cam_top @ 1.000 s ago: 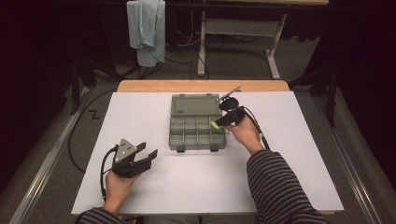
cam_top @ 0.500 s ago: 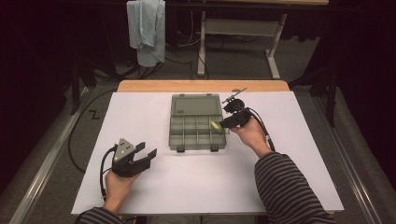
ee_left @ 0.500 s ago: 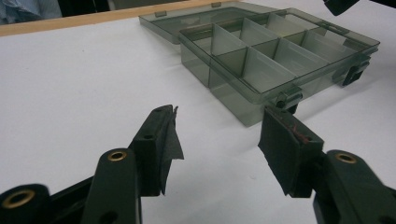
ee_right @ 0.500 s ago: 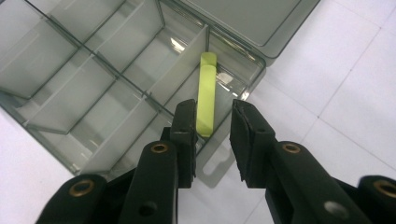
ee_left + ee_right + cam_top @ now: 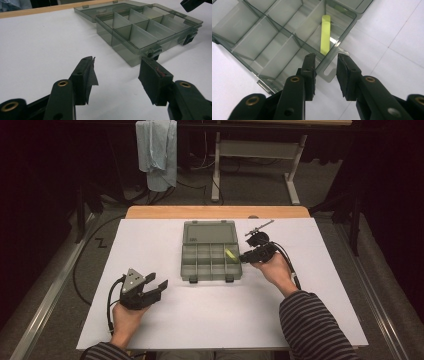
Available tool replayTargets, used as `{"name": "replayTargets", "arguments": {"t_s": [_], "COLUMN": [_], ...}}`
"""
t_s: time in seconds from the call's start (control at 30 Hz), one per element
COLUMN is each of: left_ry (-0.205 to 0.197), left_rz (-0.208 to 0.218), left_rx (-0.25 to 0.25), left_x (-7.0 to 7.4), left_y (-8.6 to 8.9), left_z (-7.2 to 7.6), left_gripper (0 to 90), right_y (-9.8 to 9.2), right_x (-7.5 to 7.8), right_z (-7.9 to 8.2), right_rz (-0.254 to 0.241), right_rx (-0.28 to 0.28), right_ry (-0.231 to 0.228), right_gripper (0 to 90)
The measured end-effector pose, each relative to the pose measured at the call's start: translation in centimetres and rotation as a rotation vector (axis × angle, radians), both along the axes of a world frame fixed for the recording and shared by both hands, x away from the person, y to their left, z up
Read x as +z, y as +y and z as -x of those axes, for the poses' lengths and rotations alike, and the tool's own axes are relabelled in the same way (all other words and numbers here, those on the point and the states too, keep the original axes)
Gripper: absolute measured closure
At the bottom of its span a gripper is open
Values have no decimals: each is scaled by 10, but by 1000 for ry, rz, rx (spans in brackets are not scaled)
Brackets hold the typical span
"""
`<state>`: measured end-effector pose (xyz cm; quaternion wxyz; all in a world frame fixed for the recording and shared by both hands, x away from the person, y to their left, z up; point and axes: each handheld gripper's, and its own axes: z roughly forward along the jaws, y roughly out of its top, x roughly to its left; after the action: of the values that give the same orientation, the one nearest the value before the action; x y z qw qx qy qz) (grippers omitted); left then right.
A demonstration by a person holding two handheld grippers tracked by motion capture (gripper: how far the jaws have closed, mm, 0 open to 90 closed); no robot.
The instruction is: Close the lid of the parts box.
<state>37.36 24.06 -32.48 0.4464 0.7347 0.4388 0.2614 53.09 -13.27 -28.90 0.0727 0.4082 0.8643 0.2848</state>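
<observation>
I have 2 tongs, 1 in each hand. My right tongs [image 5: 246, 255] sit at the right edge of the box [image 5: 210, 251], jaws a bit apart w/ nothing held. They've just been opening. In the right gripper view the box's corner wall and its small hang tab [image 5: 329, 72] show in the gap between the 2 jaws, but the pads aren't pressing on it.

1 yellow-green stick [image 5: 325, 34] lies in the box. It's in the end compartment by the right edge, in the row next to the lid, lying slanted. It's just past my right jaw tips, not touching them.

The box is 1 clear grey case, lid [image 5: 209, 232] flipped open and flat on the table [image 5: 150, 232] behind it. I count 8 compartments, 2 rows of 4. 7 look bare, 1 has the stick. 2 latches [image 5: 153, 52] on the front edge.

My left tongs [image 5: 156, 288] rest near the table's front left, well apart from the box. Jaws wide, nothing in them.

1 blue cloth [image 5: 157, 150] hangs at the back.
</observation>
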Motion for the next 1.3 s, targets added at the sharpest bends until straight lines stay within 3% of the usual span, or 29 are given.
{"name": "replayTargets", "arguments": {"t_s": [0.27,0.57,0.97,1.3], "left_ry": [-10,-10,-3,7], "left_rz": [-6,6,7,6], "left_rx": [1,8,-2,-5], "left_x": [1,2,2,2], "left_y": [-2,-1,-2,-2], "left_z": [2,1,1,0], "left_gripper": [451,450,444,438], "right_y": [0,-1,10,14], "right_x": [-7,-4,-9,-11], "right_z": [5,4,-5,-9], "right_rz": [-6,-51,8,7], "right_rx": [-8,-33,-41,-67], "right_ry": [10,7,33,50], "right_gripper": [709,724,735,753]}}
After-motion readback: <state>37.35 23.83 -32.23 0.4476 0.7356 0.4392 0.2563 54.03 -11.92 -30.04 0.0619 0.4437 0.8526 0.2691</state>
